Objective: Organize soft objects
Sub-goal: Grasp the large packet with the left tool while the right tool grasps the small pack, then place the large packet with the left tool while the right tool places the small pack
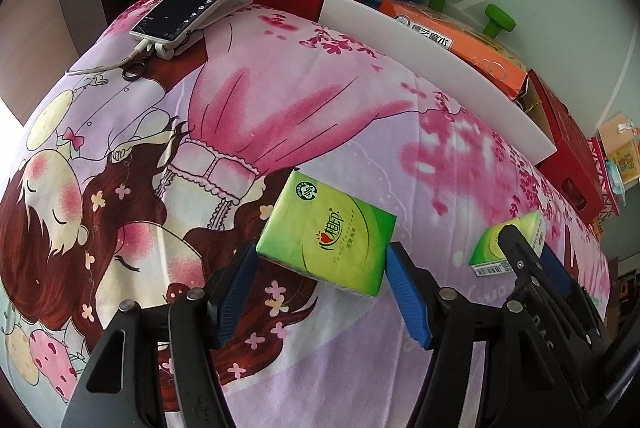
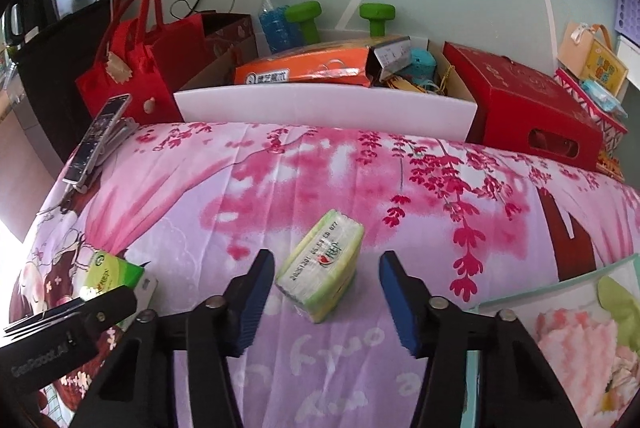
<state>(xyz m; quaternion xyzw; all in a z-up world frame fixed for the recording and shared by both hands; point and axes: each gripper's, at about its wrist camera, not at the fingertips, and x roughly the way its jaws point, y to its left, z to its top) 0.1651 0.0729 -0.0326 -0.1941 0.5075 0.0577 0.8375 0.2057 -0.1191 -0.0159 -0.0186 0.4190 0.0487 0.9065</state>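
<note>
left gripper jaws pinching the flat green tissue pack at its two sides | right gripper jaws standing spread around the second tissue pack, pads apart from it | both packs lying on the near pink bedsheet | white bin sitting at the far edge

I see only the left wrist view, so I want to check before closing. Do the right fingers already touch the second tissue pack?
Observer: No. The second tissue pack stands between the right gripper's fingers, with bed cover showing on both sides.
Operator: How does it rest?
Observer: On a narrow edge, with the printed date facing up.
Operator: Is anything to the right of it?
Observer: A teal-edged flower cushion.
</note>
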